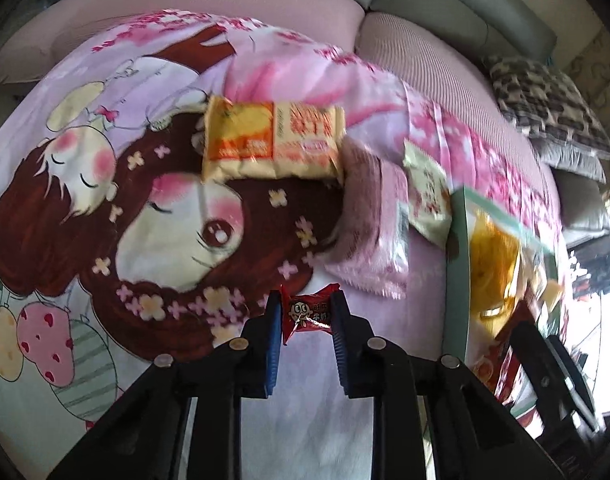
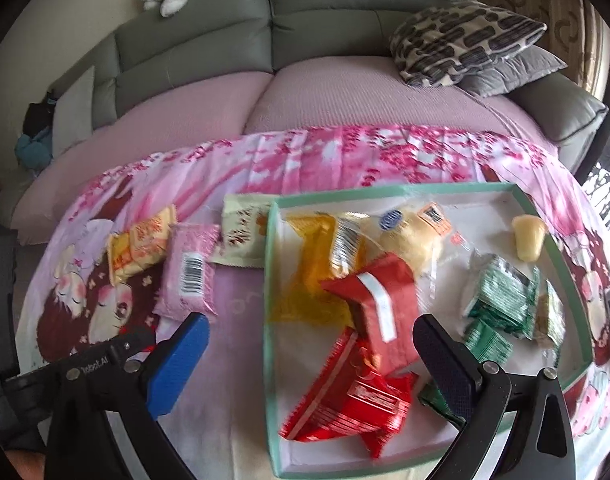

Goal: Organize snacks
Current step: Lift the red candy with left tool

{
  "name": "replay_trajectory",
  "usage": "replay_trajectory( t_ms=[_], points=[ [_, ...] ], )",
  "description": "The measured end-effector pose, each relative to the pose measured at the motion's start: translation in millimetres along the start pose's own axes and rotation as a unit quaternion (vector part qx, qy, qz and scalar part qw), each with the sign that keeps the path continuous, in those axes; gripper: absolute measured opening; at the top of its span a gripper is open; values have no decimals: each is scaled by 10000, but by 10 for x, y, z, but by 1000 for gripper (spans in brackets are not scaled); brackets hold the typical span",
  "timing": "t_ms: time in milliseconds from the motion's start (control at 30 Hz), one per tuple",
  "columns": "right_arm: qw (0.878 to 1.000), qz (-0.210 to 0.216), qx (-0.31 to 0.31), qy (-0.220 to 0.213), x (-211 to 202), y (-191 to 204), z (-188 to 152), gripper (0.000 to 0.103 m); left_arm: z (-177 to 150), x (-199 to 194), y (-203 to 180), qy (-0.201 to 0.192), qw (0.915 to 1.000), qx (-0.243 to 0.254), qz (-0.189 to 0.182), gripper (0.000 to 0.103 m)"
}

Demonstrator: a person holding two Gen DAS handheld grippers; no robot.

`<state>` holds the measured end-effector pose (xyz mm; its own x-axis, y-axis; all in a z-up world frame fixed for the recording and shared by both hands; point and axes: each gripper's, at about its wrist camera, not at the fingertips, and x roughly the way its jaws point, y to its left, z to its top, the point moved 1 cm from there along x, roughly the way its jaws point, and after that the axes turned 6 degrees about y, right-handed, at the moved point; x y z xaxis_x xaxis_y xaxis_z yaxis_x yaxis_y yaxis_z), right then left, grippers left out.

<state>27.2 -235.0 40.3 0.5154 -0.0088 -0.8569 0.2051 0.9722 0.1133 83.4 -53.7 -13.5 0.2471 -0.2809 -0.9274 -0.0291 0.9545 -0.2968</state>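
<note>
The left gripper (image 1: 307, 316) is closed on a small red candy (image 1: 308, 312), probably to carry it toward the box (image 2: 273, 280) at 3 o'clock. The right gripper (image 2: 311, 360) hangs wide open and empty over the box.

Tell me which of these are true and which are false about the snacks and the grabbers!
1. The left gripper pinches a small red candy. True.
2. The right gripper is shut on a packet. False: its jaws stand wide open, holding nothing.
3. The tray has red and green packets in it. True.
4. The pink packet lies inside the tray. False: it lies on the cloth beside the tray.
5. A patterned pillow sits on the sofa. True.
</note>
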Motion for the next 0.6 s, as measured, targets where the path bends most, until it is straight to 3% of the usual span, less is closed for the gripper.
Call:
replay_trajectory(
  t_ms=[333,600],
  points=[
    [9972,698,-149,-228,135,325,109,101,299,-113,233,-449,9984,-347,25,24],
    [9949,902,-403,-192,345,599,197,77,454,-103,458,-618,9962,-595,140,24]
  ],
)
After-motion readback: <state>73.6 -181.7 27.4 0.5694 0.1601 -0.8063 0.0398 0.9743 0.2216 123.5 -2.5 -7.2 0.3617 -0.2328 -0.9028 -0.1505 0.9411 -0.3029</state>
